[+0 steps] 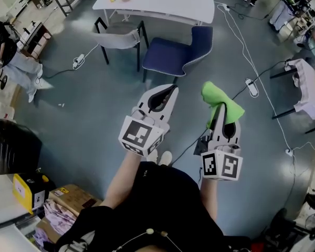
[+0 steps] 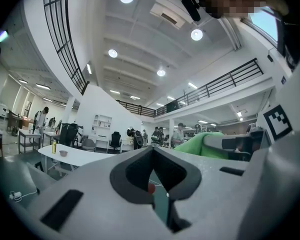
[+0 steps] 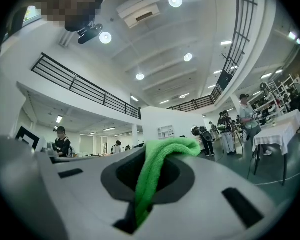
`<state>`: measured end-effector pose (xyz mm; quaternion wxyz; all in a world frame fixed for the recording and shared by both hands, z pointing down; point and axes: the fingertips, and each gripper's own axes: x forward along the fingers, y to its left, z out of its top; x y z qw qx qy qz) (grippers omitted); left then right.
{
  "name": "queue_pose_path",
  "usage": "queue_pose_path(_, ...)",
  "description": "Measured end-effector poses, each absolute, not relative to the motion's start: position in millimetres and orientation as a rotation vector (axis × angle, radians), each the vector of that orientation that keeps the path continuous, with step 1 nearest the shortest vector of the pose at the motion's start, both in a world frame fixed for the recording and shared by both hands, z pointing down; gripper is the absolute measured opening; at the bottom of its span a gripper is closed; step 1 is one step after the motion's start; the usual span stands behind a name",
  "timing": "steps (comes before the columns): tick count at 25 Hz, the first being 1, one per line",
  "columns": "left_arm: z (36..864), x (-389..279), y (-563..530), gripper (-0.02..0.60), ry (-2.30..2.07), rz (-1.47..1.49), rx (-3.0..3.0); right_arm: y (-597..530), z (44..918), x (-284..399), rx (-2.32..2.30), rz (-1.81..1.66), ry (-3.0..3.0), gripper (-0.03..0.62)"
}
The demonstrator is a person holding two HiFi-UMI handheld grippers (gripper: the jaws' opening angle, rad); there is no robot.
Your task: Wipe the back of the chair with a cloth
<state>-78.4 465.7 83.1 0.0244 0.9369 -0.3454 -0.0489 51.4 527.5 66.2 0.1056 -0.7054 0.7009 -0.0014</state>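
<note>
A blue chair (image 1: 179, 54) stands on the grey floor ahead of me, its curved back (image 1: 201, 40) on the right side. Beside it, to the left, is a grey chair (image 1: 118, 38). My right gripper (image 1: 221, 108) is shut on a bright green cloth (image 1: 221, 101), which bunches over the jaw tips; in the right gripper view the green cloth (image 3: 157, 166) runs down between the closed jaws. My left gripper (image 1: 166, 91) is shut and holds nothing; its jaws meet in the left gripper view (image 2: 152, 150). Both grippers are held level, well short of the chair.
A white table (image 1: 163, 4) with a bottle and a bowl stands behind the chairs. Cables and a power strip (image 1: 251, 87) lie on the floor at right. A cloth-covered table (image 1: 308, 85) is at far right. Boxes (image 1: 68, 197) and a black bin (image 1: 10, 147) are at lower left.
</note>
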Motion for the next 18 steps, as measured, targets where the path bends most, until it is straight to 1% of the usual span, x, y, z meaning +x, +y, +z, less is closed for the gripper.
queue_pose_path(8,87,-90,474,0.002,-1.161,-0.164,2.882,540,79,78,-2.09,-0.048,2.014,0.018)
queue_pose_path(18,96,-74,459,0.002,-1.155,-0.105,2.917,526,91,96,-2.145,-0.043,2.018,0.018)
